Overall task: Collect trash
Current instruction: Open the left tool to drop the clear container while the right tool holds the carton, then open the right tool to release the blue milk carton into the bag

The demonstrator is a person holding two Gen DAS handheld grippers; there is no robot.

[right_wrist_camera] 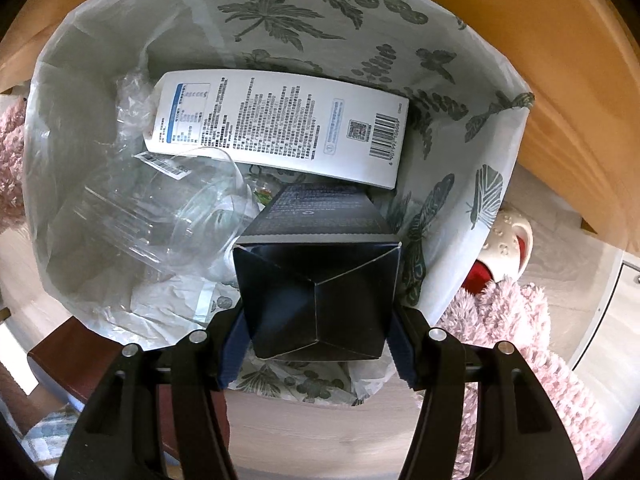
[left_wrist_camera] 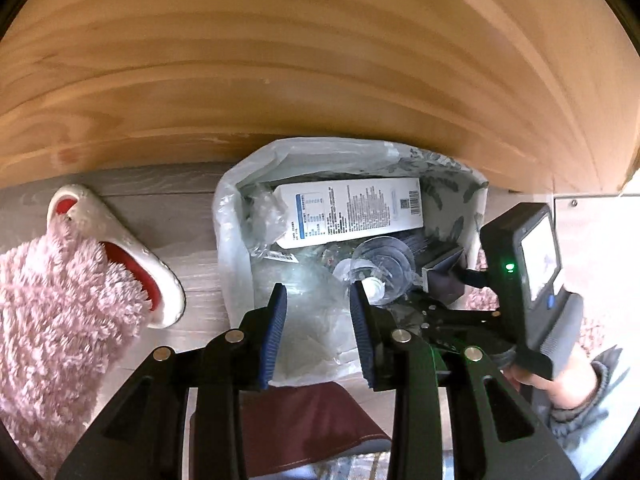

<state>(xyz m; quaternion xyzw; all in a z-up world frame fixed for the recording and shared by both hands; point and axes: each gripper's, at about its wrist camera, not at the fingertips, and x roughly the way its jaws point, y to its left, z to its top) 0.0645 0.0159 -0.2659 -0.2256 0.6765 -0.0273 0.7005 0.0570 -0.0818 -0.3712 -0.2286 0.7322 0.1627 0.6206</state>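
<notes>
Right hand-held gripper (right_wrist_camera: 316, 344) clamps a dark carton (right_wrist_camera: 316, 296) by its end over the lined bin (right_wrist_camera: 460, 128); light, crushable cardboard. Left hand-held gripper (left_wrist_camera: 318, 332) gapes empty.

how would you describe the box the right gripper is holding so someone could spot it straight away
Find the leaf-patterned lined trash bin beside the wooden panel. Over its opening the right gripper clamps a dark box by its sides, folded end flaps facing the camera. It is the only black carton; the white printed box and clear plastic cup lie deeper inside.
</notes>
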